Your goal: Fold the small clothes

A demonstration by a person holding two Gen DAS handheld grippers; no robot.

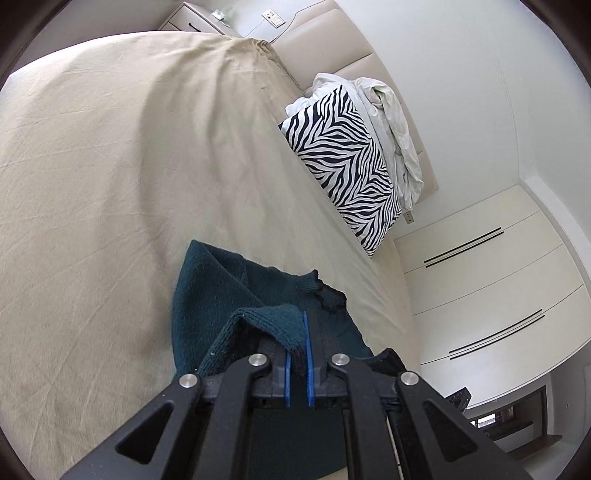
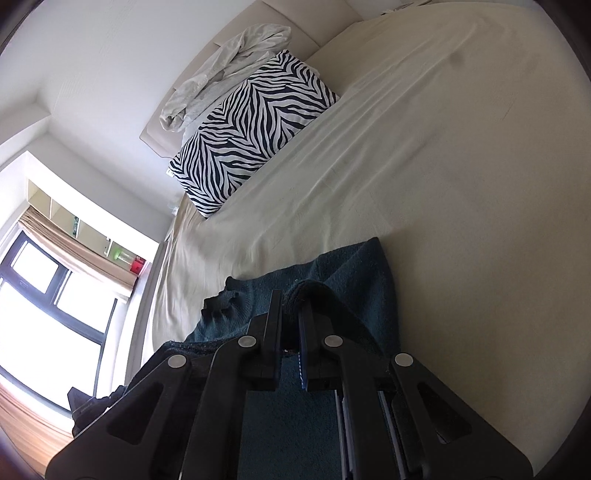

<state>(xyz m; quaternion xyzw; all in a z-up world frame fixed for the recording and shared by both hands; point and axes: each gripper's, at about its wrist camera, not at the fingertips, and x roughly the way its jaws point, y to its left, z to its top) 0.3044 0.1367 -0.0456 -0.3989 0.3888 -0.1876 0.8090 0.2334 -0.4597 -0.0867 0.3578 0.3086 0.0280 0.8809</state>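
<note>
A dark teal knitted garment (image 1: 218, 295) lies on the beige bed sheet (image 1: 110, 184), partly lifted. My left gripper (image 1: 300, 332) is shut on a knitted edge of it, the cloth pinched between the blue pads. In the right wrist view the same garment (image 2: 351, 273) lies on the sheet (image 2: 443, 166). My right gripper (image 2: 293, 306) is shut on another raised edge of it. A ribbed cuff or collar (image 2: 221, 306) shows left of the right gripper. The rest of the garment is hidden under both grippers.
A zebra-striped pillow (image 1: 343, 158) and a crumpled white cloth (image 1: 391, 122) lie by the padded headboard (image 1: 332, 48). White wardrobe doors (image 1: 498, 277) stand beside the bed. A window with a curtain (image 2: 48, 295) is on the other side. A nightstand (image 1: 192, 18) stands at the far corner.
</note>
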